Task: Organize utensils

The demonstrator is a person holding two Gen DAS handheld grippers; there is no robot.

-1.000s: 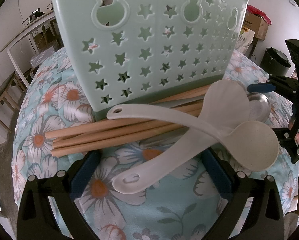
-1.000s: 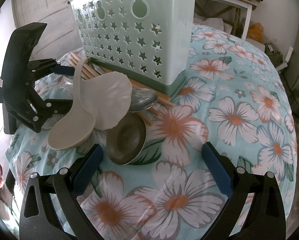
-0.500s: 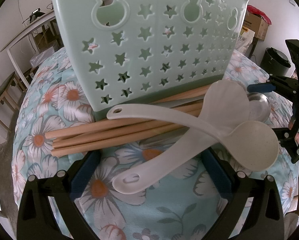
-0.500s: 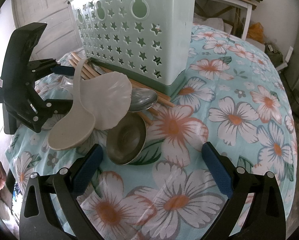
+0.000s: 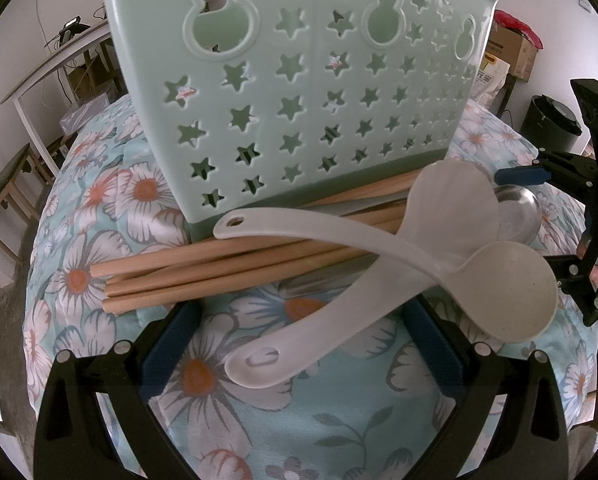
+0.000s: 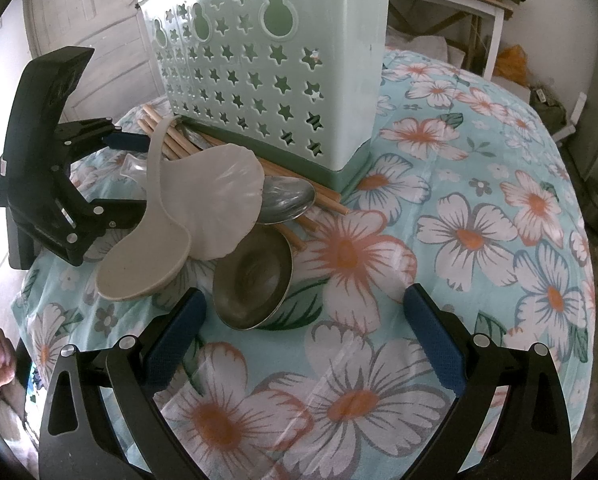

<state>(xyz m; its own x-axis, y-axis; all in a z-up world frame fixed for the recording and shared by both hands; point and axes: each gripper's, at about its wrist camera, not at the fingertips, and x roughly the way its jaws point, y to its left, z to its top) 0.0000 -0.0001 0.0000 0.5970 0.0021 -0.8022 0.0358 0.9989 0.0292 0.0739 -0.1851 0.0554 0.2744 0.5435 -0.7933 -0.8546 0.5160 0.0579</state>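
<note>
Left gripper (image 5: 299, 344), jaws spread wide and holding nothing, hovers low over the floral-print blue cloth (image 5: 259, 432); right gripper (image 6: 305, 334), equally wide and empty, faces it from the opposite side of the utensil pile.

Ahead of both grippers stands the mint-green plastic holder with star-shaped cut-outs (image 5: 299, 92), upright. None of the utensils seen lies in it.

Against its base, just beyond the left gripper's fingertips, lie the long wooden chopsticks (image 5: 219, 272) in a loose bundle. Across them rests the white shell-shaped plastic rice paddle (image 5: 455, 208), its handle crossing that of the speckled cream plastic spoon (image 5: 511, 288). A translucent white plastic spoon handle (image 5: 299, 340) points between the left gripper's jaws.

Nearest the right gripper sits the dull steel ladle bowl (image 6: 255, 284), tilted; beyond it, the polished steel spoon (image 6: 287, 196).

Likely hazards: the utensils overlap, so lifting one handle may drag or flip its neighbours; the round chopsticks may roll apart; the light holder may tip if struck; the two grippers, working close together, may collide.
</note>
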